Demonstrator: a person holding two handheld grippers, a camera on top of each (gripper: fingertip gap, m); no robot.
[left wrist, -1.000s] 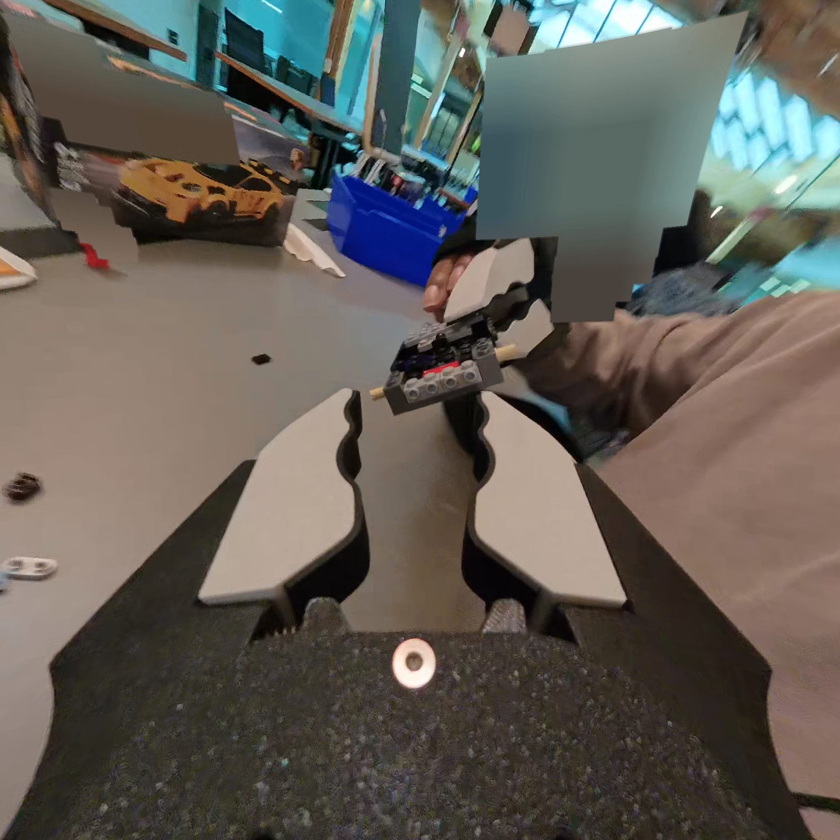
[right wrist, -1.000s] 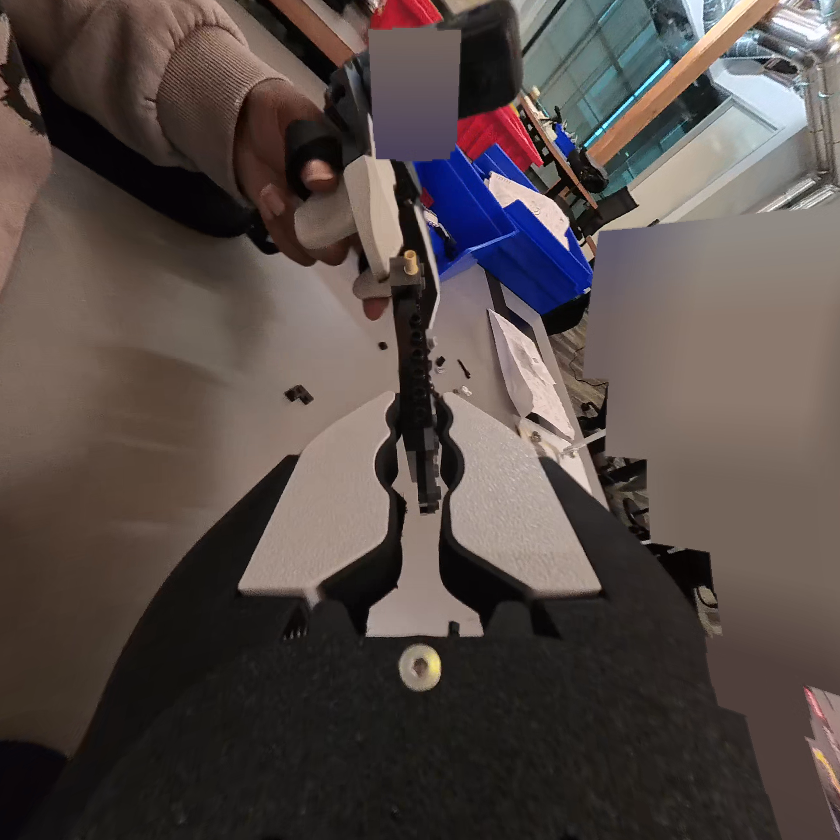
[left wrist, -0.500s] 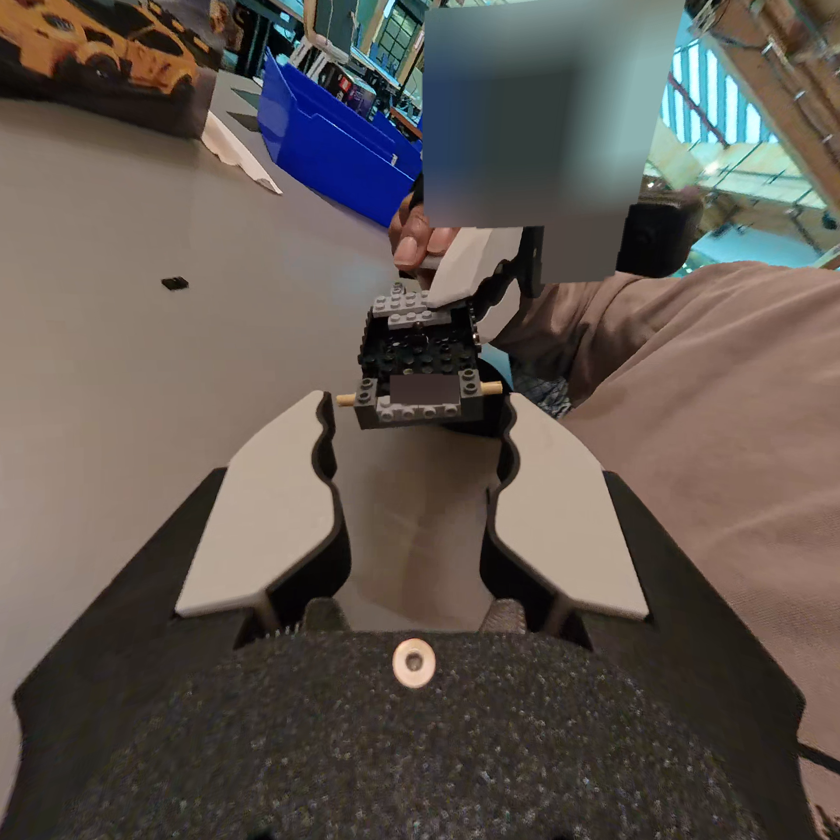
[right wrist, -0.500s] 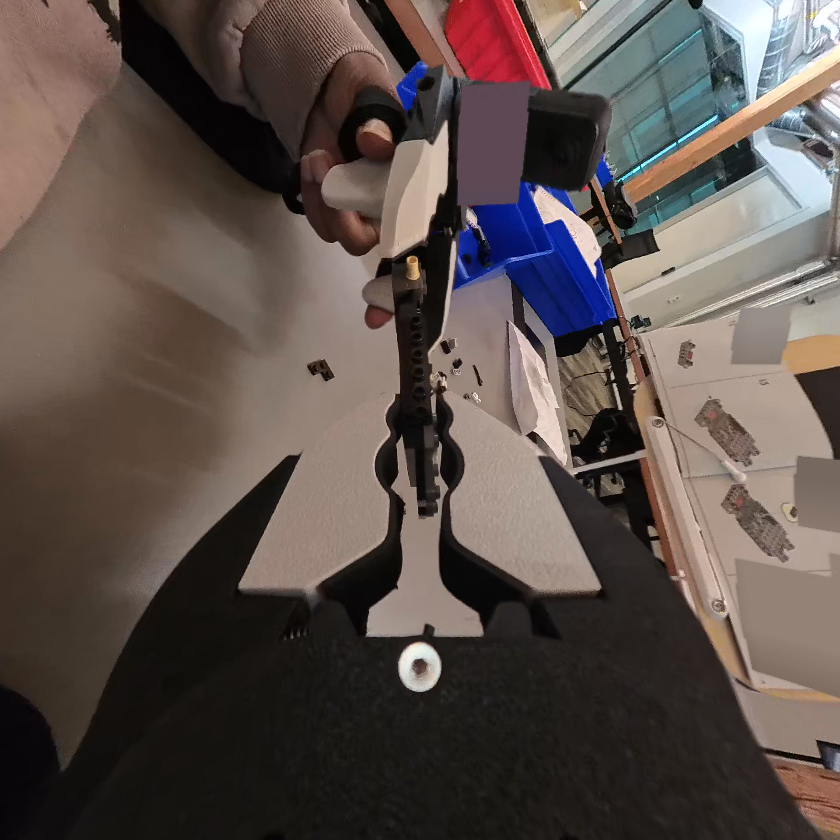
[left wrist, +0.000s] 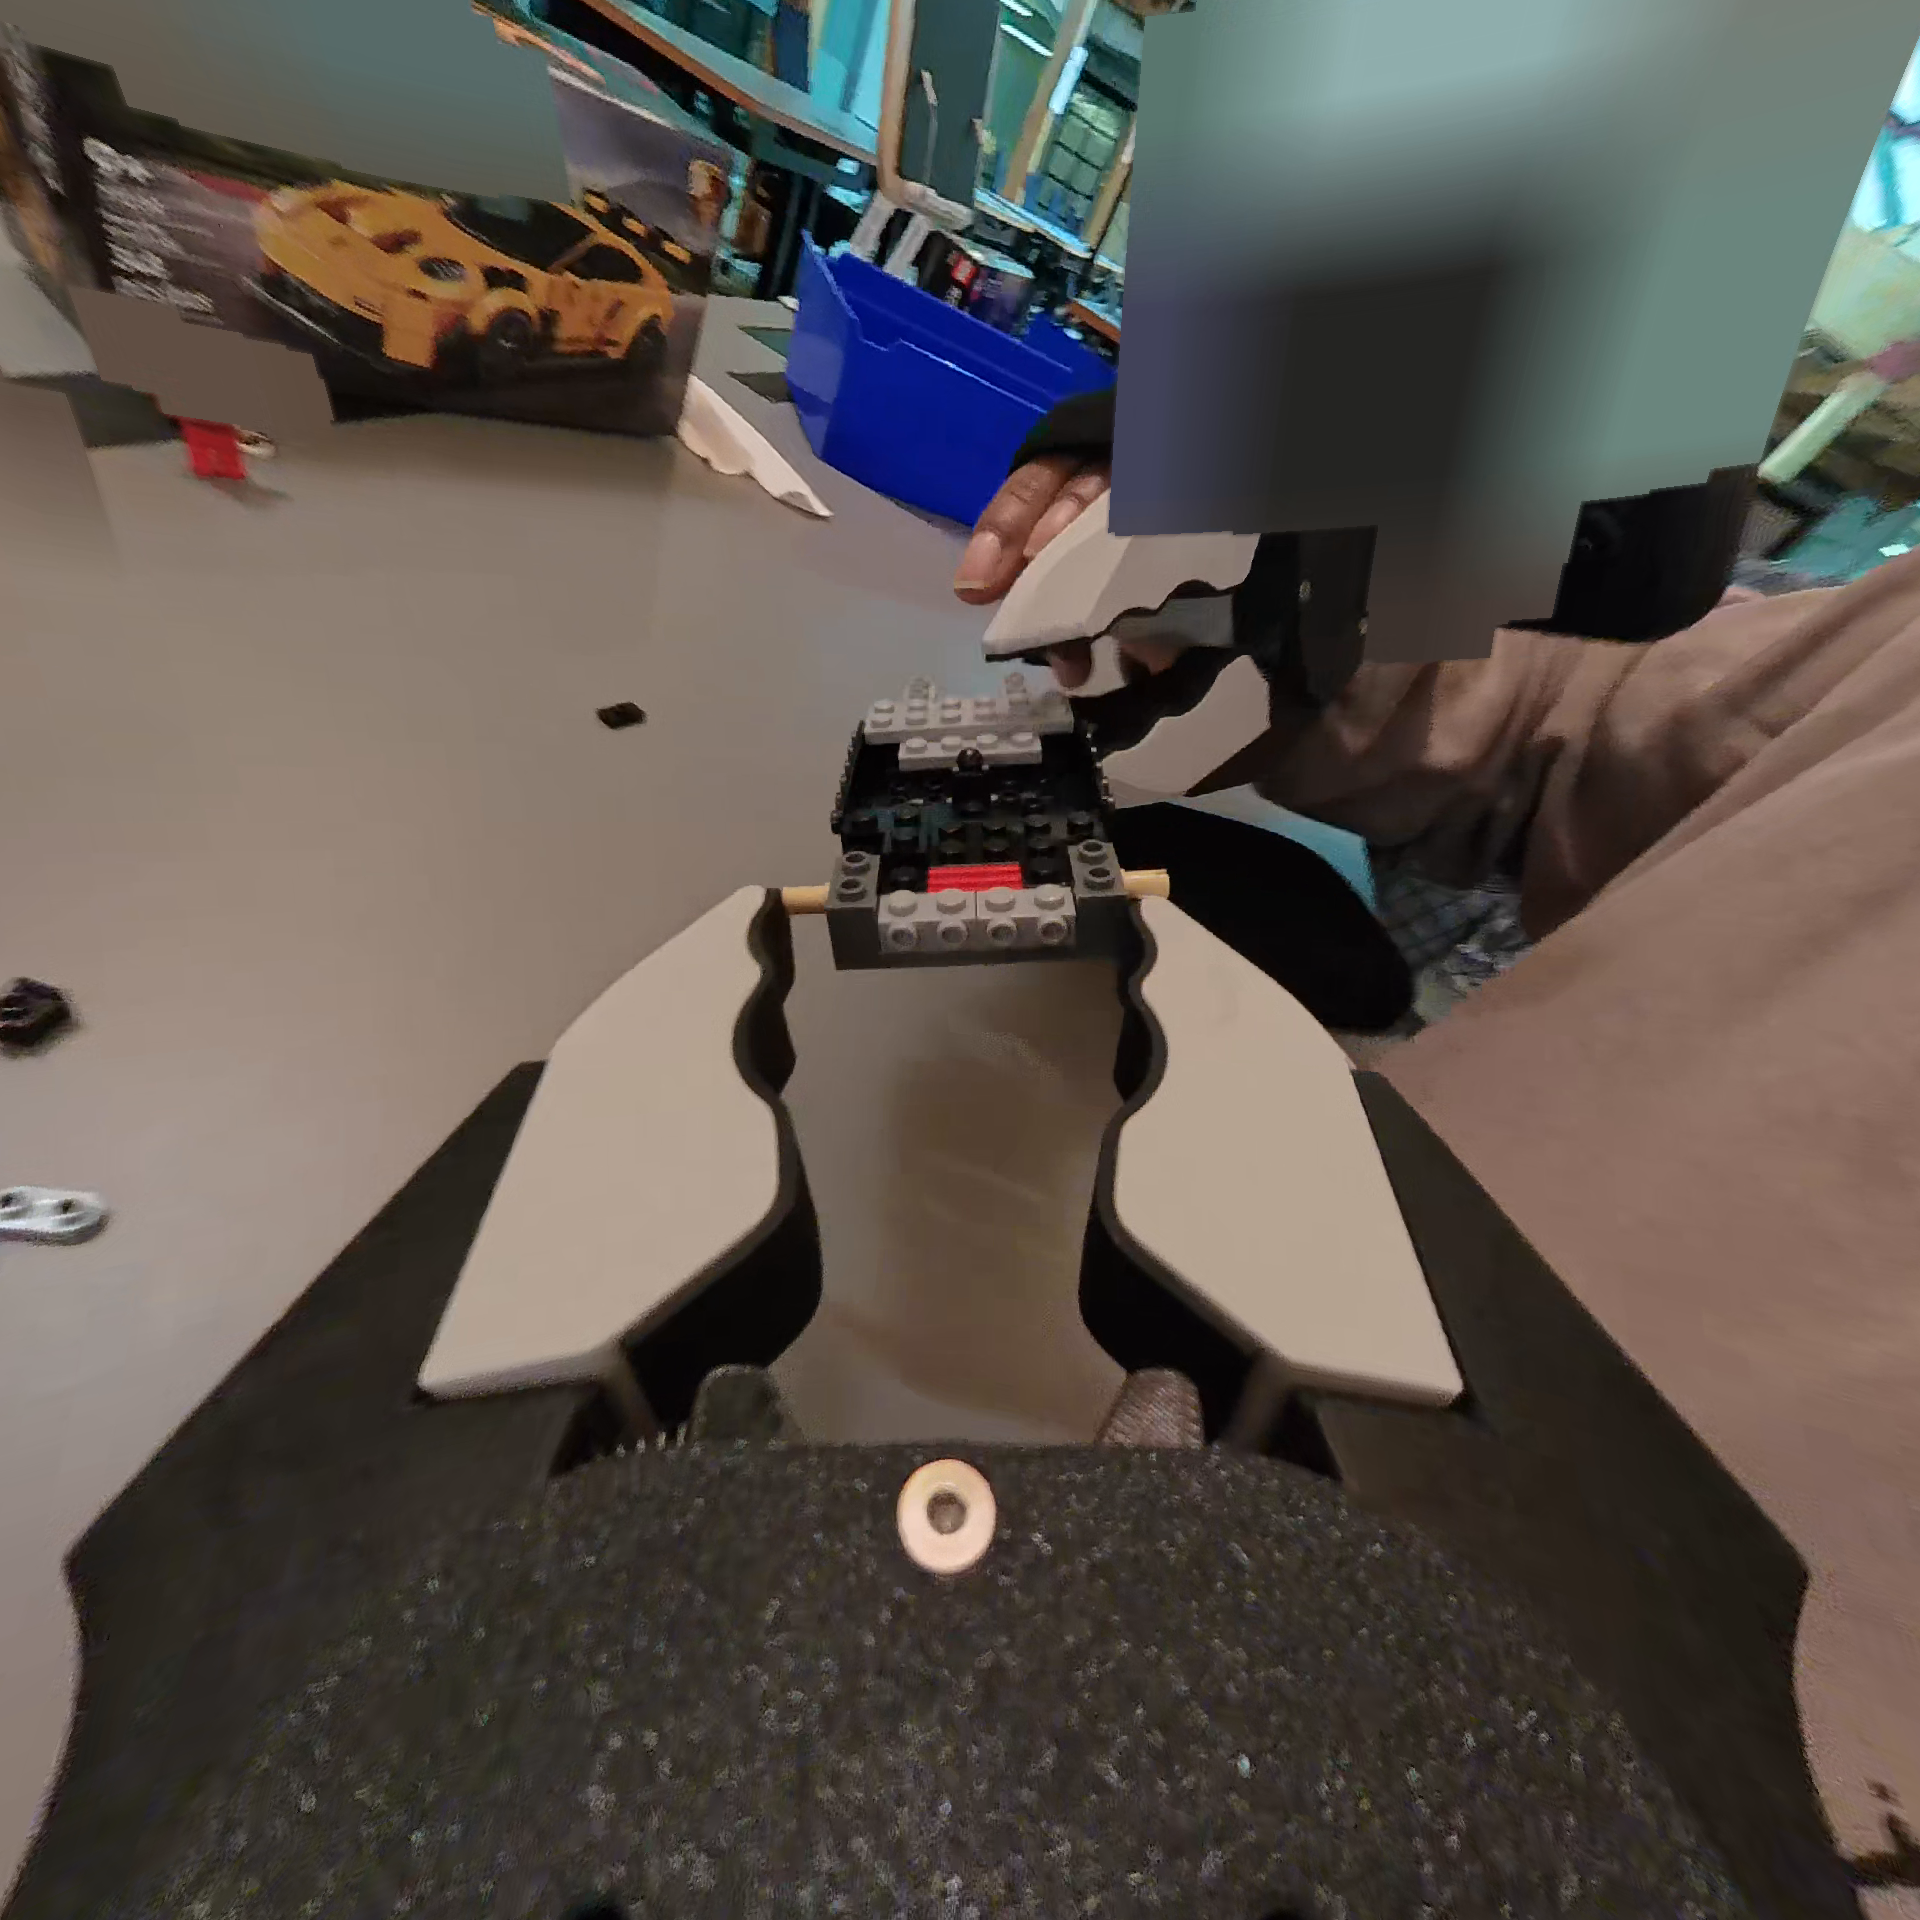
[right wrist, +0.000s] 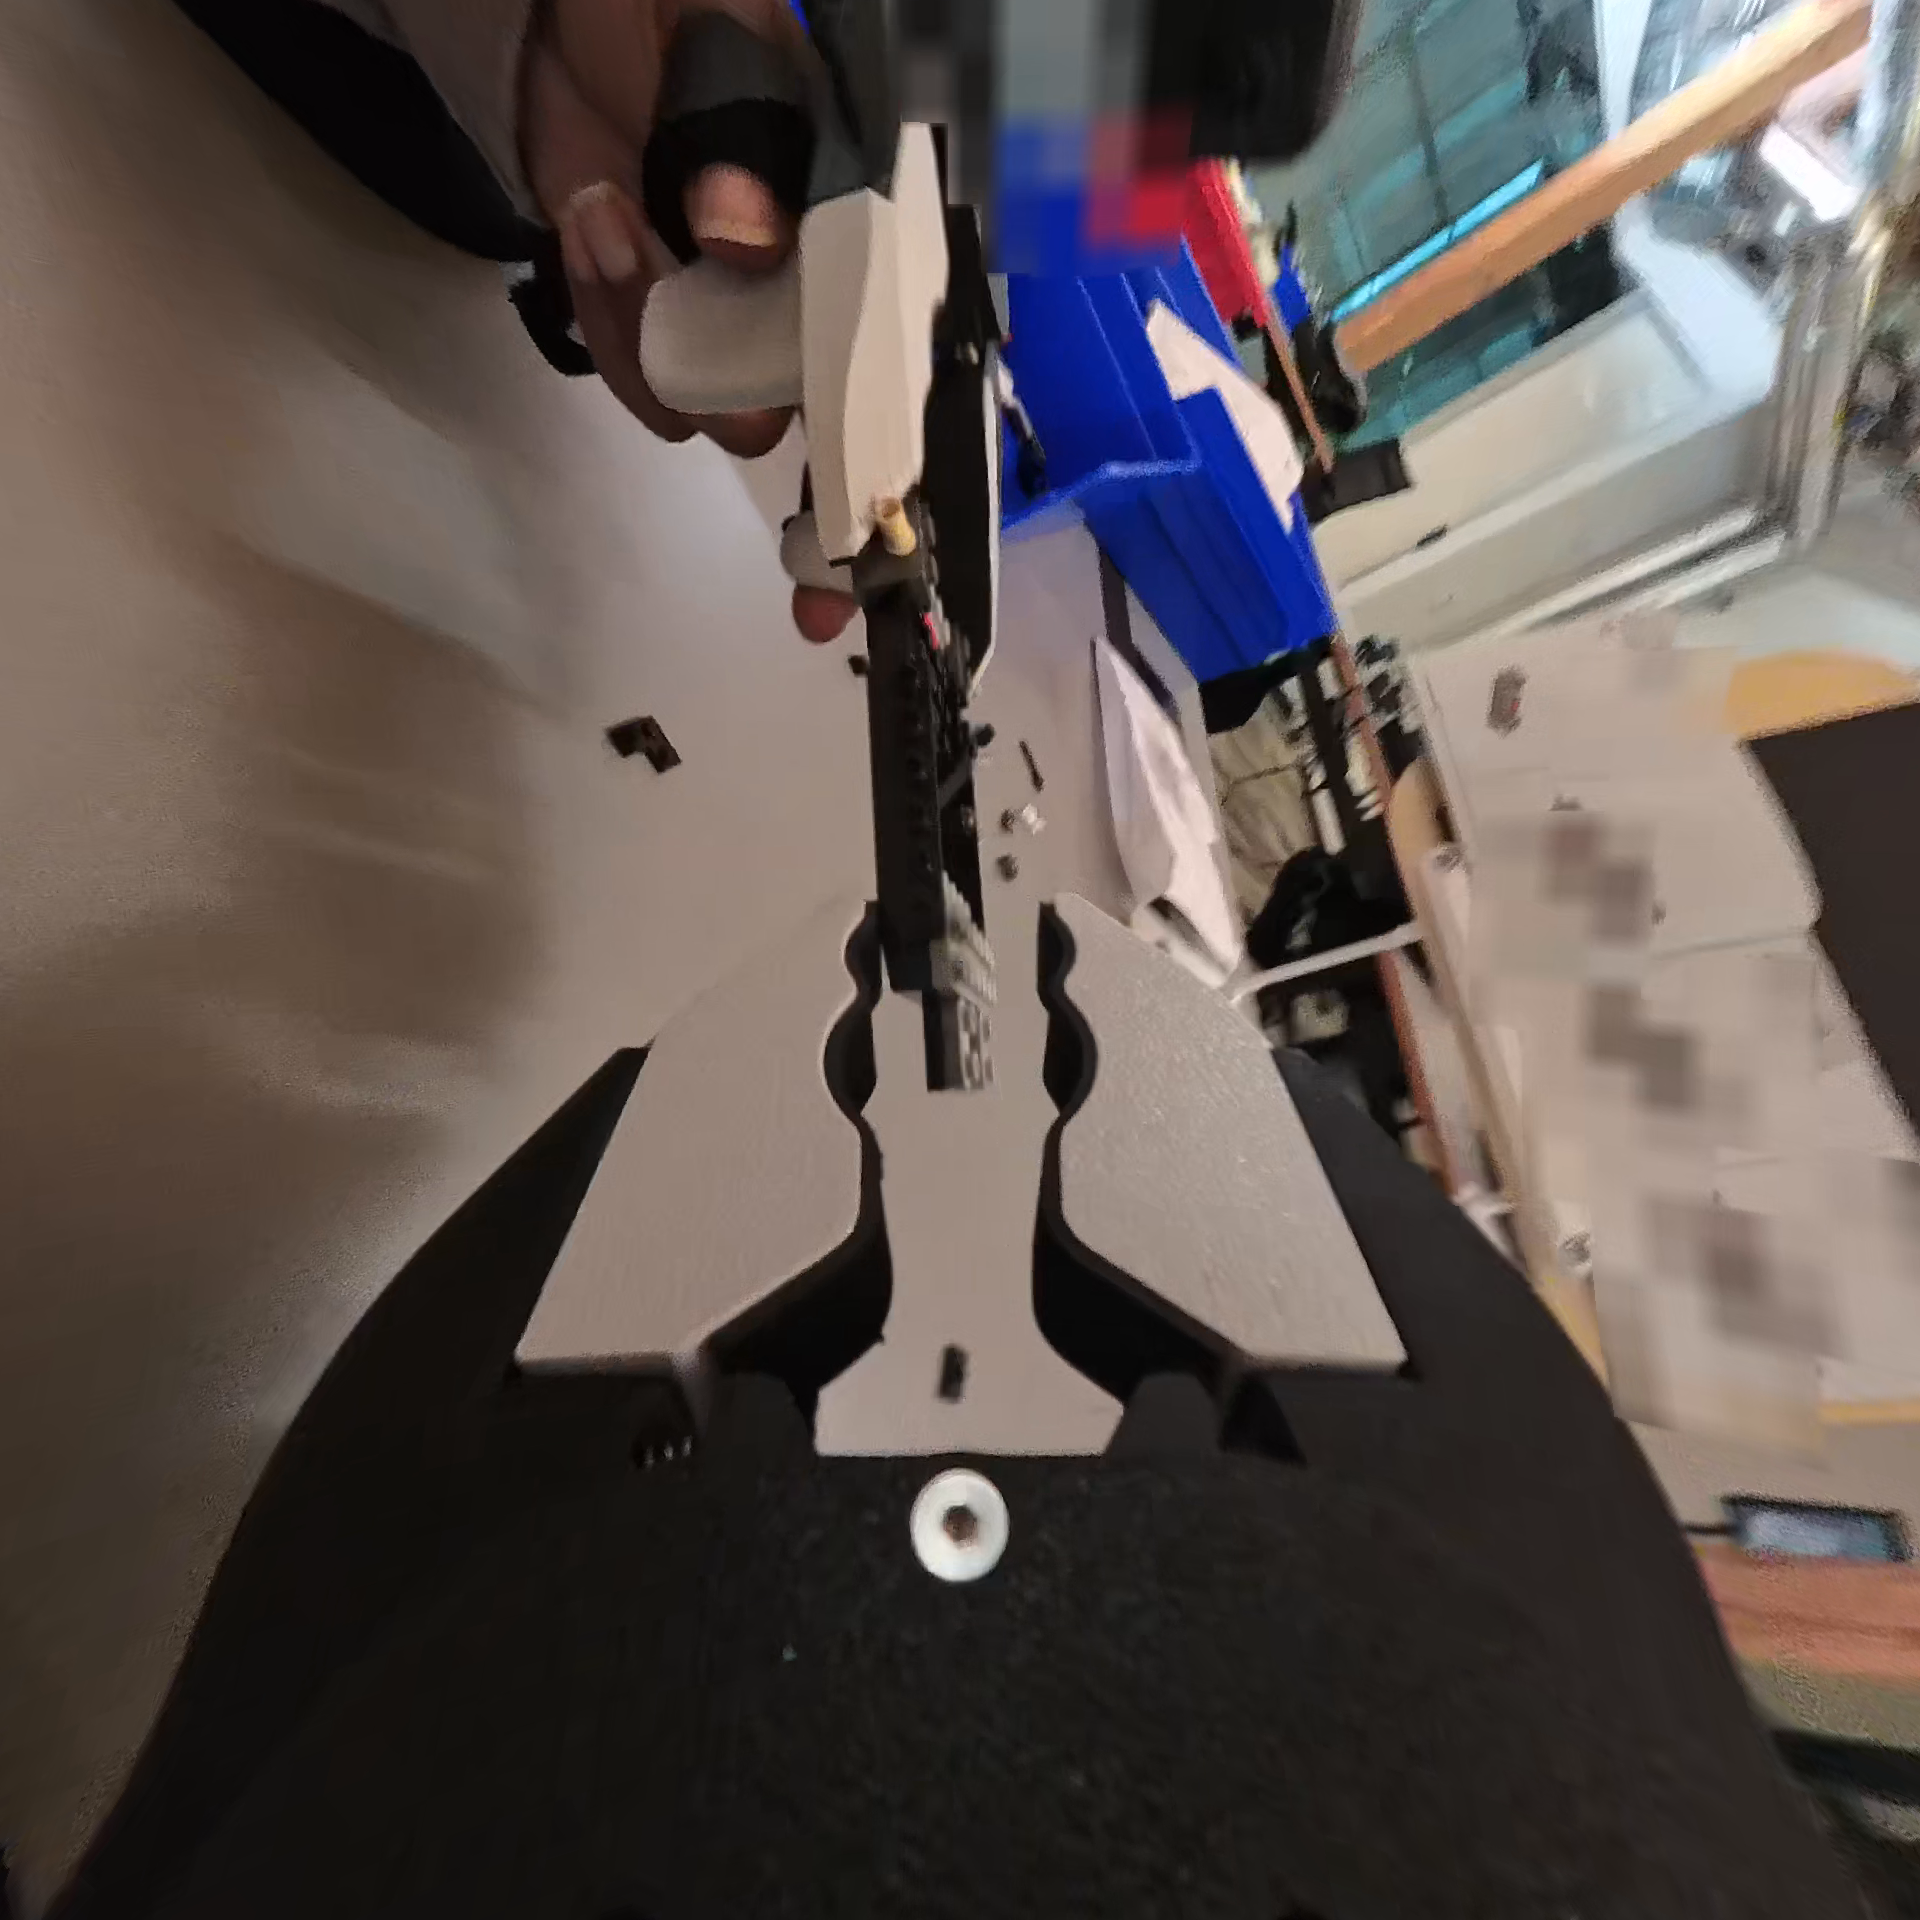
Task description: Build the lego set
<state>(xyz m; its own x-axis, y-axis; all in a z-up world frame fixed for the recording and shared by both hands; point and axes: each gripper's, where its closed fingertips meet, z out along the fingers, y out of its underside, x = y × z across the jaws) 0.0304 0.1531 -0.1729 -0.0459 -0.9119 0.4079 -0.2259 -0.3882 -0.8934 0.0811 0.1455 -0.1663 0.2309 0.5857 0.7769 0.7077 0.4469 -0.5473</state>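
Between the tips of your left gripper [left wrist: 951, 909] sat the Lego chassis [left wrist: 971, 821], studs up, and its tan axle ends met the two fingers, so that gripper was clamped across its width. Half a second before, your right gripper [right wrist: 956, 914] had been pinched on the other end of the chassis; now its fingers stood apart, with a gap beside the grey plates, and the model lay loosely between them. In the left wrist view the right gripper's white fingers showed just above and beside the far end of the chassis, with your hand [left wrist: 1013, 520] on the handle behind them. Your left gripper had also spread wider than it was a second ago, when the chassis hung tilted ahead of it. Under it all lay the grey table [left wrist: 416, 675], strewn with a small black piece [left wrist: 620, 715], a darker one [left wrist: 31, 1010] near the left edge, a light grey link [left wrist: 47, 1214] and a red part [left wrist: 213, 457]. Farther back stood the set's box with a yellow car pictured on it [left wrist: 436, 270], a sheet of paper [left wrist: 748, 452] and a blue bin [left wrist: 914, 384], with workshop benches beyond.
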